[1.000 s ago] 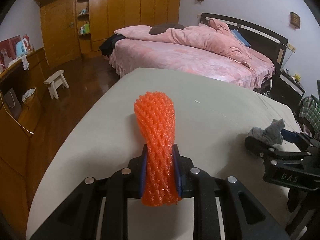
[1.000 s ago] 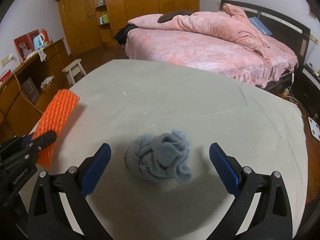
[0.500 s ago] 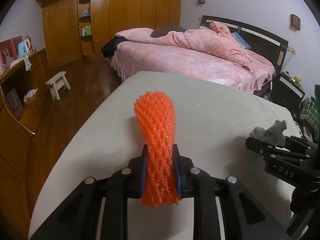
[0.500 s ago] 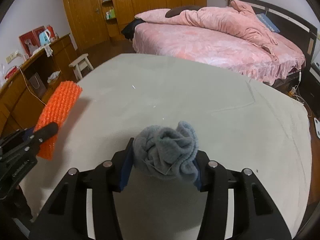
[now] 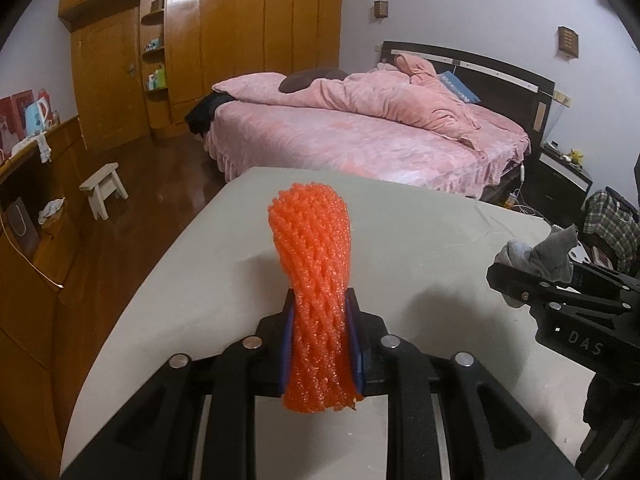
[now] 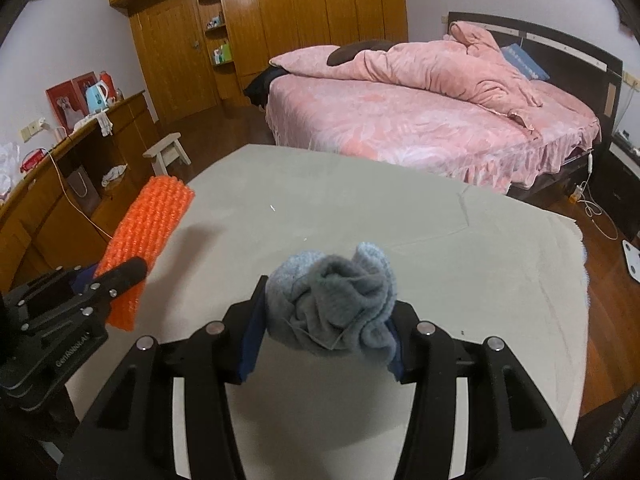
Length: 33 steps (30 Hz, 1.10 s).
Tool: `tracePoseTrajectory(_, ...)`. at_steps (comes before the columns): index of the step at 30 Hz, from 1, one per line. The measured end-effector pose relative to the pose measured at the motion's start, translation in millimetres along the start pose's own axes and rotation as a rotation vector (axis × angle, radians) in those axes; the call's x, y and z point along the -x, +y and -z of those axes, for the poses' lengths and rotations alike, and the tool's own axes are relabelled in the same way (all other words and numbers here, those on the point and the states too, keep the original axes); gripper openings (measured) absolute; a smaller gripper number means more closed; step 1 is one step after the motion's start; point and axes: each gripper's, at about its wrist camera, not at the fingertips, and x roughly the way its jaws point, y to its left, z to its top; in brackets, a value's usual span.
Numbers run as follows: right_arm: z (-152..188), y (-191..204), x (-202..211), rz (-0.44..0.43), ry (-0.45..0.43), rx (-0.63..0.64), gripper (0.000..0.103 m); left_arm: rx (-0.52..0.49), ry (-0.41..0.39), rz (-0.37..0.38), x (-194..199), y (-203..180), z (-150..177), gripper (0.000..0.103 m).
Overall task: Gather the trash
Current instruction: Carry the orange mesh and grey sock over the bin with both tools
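My left gripper [image 5: 320, 344] is shut on an orange foam net sleeve [image 5: 314, 280] and holds it upright above the grey table [image 5: 224, 272]. The sleeve also shows at the left of the right wrist view [image 6: 148, 232]. My right gripper [image 6: 326, 344] is shut on a crumpled grey cloth [image 6: 332, 304] and holds it above the table [image 6: 440, 264]. The cloth and the right gripper also show at the right edge of the left wrist view [image 5: 536, 256].
A pink bed [image 6: 420, 120] stands beyond the table. A wooden wardrobe [image 5: 224, 40] lines the far wall. A small white stool [image 5: 105, 188] and a wooden counter [image 5: 24, 200] stand at the left. A dark nightstand [image 5: 568, 184] is at the right.
My right gripper closed on the grey cloth and lifted it off the table. My left gripper rose a little with the orange sleeve still in it.
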Motion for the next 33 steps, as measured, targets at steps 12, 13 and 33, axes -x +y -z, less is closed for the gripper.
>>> tracePoseTrajectory(12, 4, -11, 67, 0.004, -0.070, -0.026, 0.048, -0.026, -0.037, 0.040, 42, -35, 4, 0.023)
tracePoseTrajectory(13, 6, -13, 74, 0.008, -0.076, -0.029, 0.049, -0.031, -0.042, 0.043, 46, -39, 5, 0.023)
tracePoseTrajectory(33, 45, -43, 191, 0.090, -0.177, -0.061, 0.049, -0.089, -0.093, 0.149, 111, -104, 10, 0.023)
